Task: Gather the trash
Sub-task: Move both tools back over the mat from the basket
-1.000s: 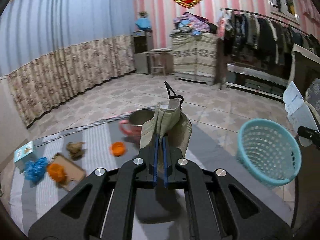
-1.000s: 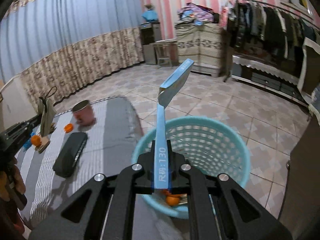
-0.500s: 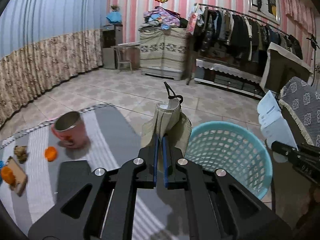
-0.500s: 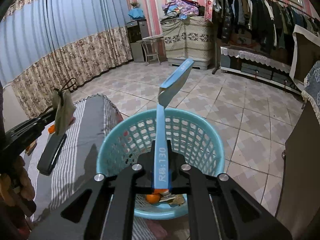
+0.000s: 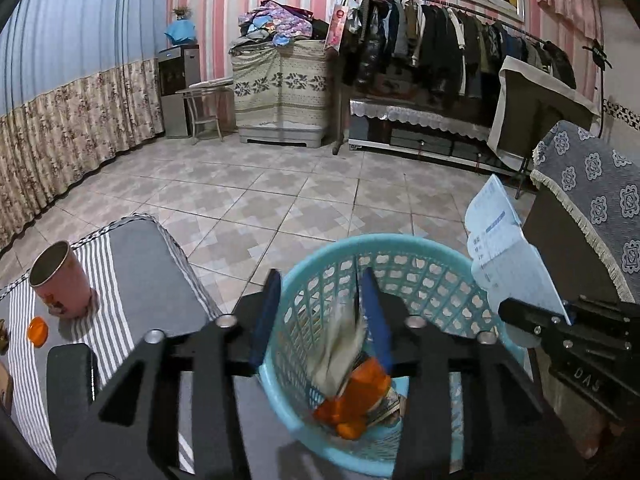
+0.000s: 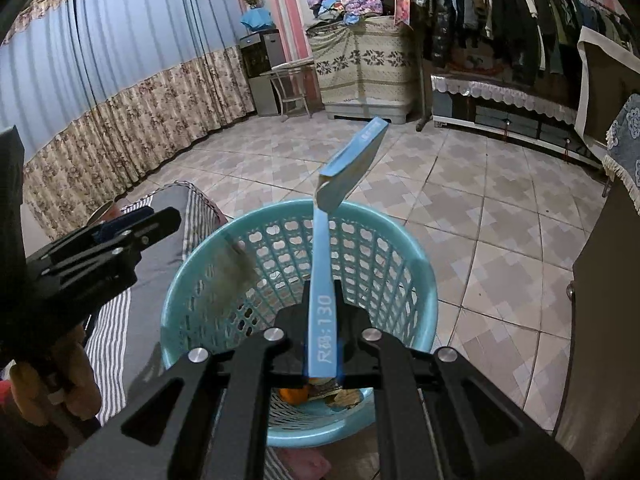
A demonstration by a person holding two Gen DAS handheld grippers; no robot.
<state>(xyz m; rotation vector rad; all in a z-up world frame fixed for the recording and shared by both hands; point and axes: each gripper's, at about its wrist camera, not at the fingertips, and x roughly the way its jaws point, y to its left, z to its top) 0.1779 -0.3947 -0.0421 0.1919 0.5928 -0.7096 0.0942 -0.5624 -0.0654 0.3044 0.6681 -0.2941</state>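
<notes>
Over the basket (image 5: 404,254), the left gripper (image 5: 320,312) is opening, dropping its bag (image 5: 340,354); next, the right gripper (image 6: 322,336), clamped on a carton (image 6: 348,164), must release it.

A lived-in room of a home, with a tiled floor (image 5: 256,196) and pink striped walls. Against the back wall stands a clothes rail (image 5: 452,44) hung with dark coats; left of it is a cloth-draped chest piled with laundry (image 5: 280,76), and further left a water dispenser (image 5: 178,88) beside long floral curtains (image 5: 76,120).
</notes>
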